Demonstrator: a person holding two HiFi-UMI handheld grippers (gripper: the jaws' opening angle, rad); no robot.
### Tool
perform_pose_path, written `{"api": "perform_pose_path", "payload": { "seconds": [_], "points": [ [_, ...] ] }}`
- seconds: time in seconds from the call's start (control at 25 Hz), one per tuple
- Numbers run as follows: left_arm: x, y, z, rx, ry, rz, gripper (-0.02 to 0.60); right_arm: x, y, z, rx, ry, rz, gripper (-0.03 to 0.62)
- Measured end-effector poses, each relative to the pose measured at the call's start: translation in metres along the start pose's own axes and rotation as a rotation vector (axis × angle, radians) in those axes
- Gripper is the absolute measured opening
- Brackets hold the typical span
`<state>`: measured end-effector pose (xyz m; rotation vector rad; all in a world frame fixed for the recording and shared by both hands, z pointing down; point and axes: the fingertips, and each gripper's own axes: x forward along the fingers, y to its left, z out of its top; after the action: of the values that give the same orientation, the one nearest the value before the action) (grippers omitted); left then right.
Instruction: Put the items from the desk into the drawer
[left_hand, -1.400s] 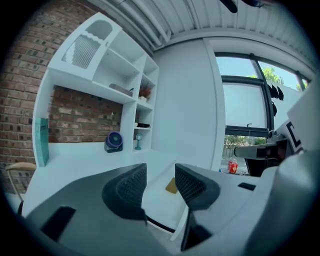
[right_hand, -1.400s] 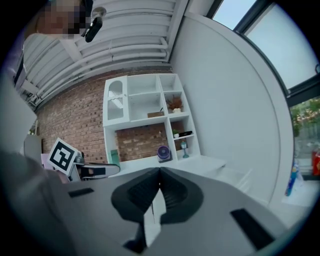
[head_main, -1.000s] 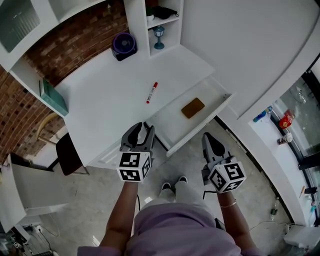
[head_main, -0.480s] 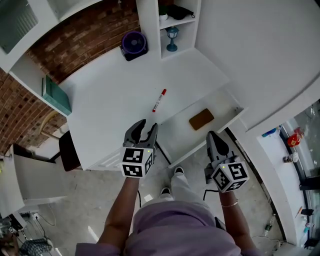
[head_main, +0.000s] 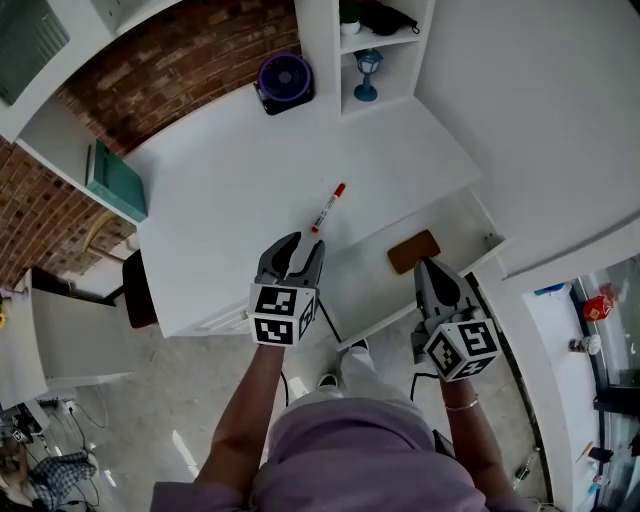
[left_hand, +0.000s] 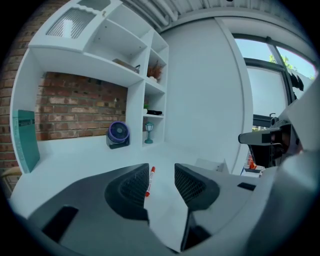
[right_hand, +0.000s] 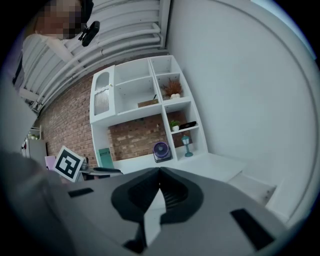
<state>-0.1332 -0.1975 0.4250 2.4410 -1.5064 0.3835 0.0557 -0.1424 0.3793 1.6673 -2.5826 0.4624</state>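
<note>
Red marker lies on the white desk, just ahead of my left gripper, whose jaws stand narrowly apart and empty. My right gripper hangs over the open drawer, jaws pressed together.

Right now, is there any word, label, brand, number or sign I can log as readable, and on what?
No text can be read in any view.
Red marker pen: print, if any, too small to read.
Teal book: cover shows no legible title.
Cubes on the left gripper and right gripper: black-and-white square patterns only, no letters.
</note>
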Motion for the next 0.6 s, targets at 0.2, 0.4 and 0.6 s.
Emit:
{"api": "perform_pose_path", "payload": {
  "seconds": [0.2, 0.4, 0.6],
  "points": [
    [0.018, 0.005, -0.011, -0.017, 0.036, 0.016, 0.15, 0.014, -0.004, -0.005, 0.009, 0.02, 0.028, 0.002],
    [0.04, 0.008, -0.02, -0.003, 0.073, 0.023, 0.149, 0.022, -0.013, -0.007, 0.014, 0.032, 0.035, 0.002],
    [0.064, 0.014, -0.028, 0.021, 0.117, 0.029, 0.149, 0.03, -0.023, -0.007, 0.018, 0.041, 0.036, 0.002]
  ]
}}
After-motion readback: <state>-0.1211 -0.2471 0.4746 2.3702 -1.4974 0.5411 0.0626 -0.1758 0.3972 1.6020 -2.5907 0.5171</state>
